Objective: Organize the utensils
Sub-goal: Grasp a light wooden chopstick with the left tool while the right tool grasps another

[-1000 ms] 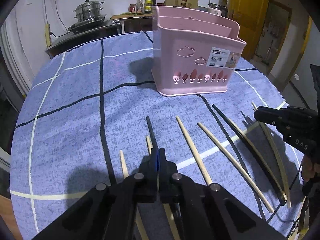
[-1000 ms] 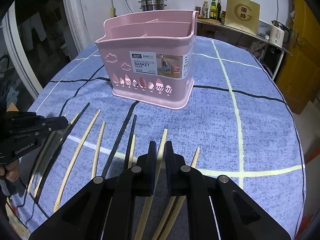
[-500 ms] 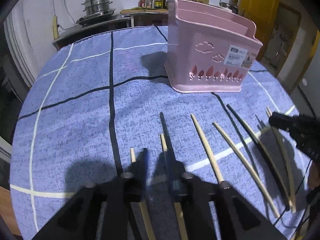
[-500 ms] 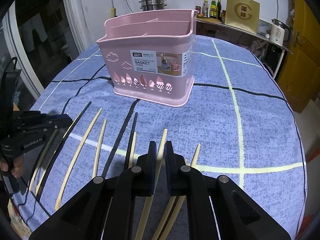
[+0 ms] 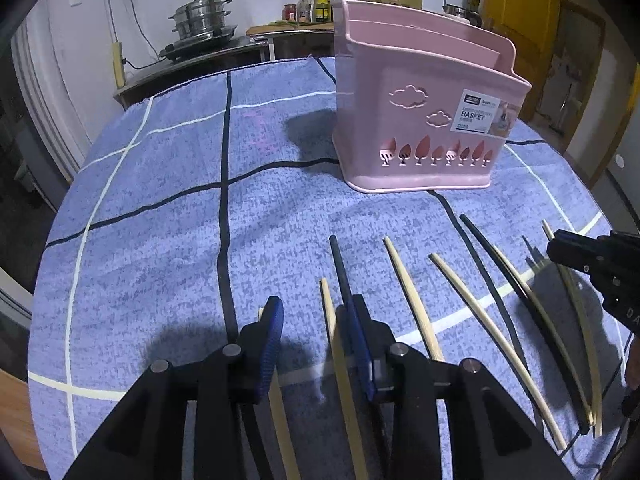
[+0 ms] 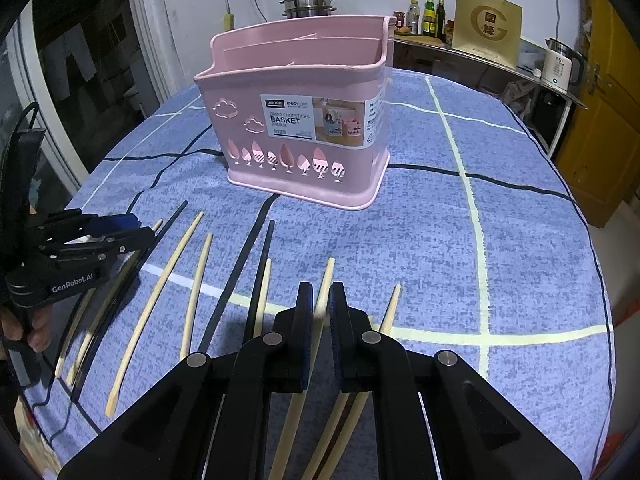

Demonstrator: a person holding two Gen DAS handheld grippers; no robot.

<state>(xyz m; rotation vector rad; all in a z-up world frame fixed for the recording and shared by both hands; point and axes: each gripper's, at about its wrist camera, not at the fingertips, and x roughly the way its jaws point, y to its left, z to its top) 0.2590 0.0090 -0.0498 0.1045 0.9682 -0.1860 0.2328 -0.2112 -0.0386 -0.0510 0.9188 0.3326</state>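
A pink chopstick basket (image 5: 420, 132) (image 6: 304, 120) stands upright on the blue checked tablecloth, its compartments showing nothing inside. Several wooden and black chopsticks (image 5: 412, 296) (image 6: 160, 288) lie in a row in front of it. My left gripper (image 5: 316, 320) (image 6: 146, 236) hangs low over the left end of the row, jaws opening. One wooden chopstick (image 5: 328, 308) lies on the cloth between its pads, untouched. My right gripper (image 6: 322, 304) (image 5: 558, 246) hovers over the right end, shut, holding nothing. A wooden chopstick (image 6: 326, 280) on the cloth shows through its narrow gap.
The round table's edge (image 6: 596, 280) curves close on the right and near sides. Behind it, a counter holds a steel steamer pot (image 5: 202, 16), bottles (image 6: 430, 16) and a white kettle (image 6: 558, 66). A hand (image 6: 24, 328) grips the left tool's handle.
The left gripper's jaws have gone from shut to apart, now straddling a wooden chopstick, and it has tilted slightly. The right gripper has not moved.
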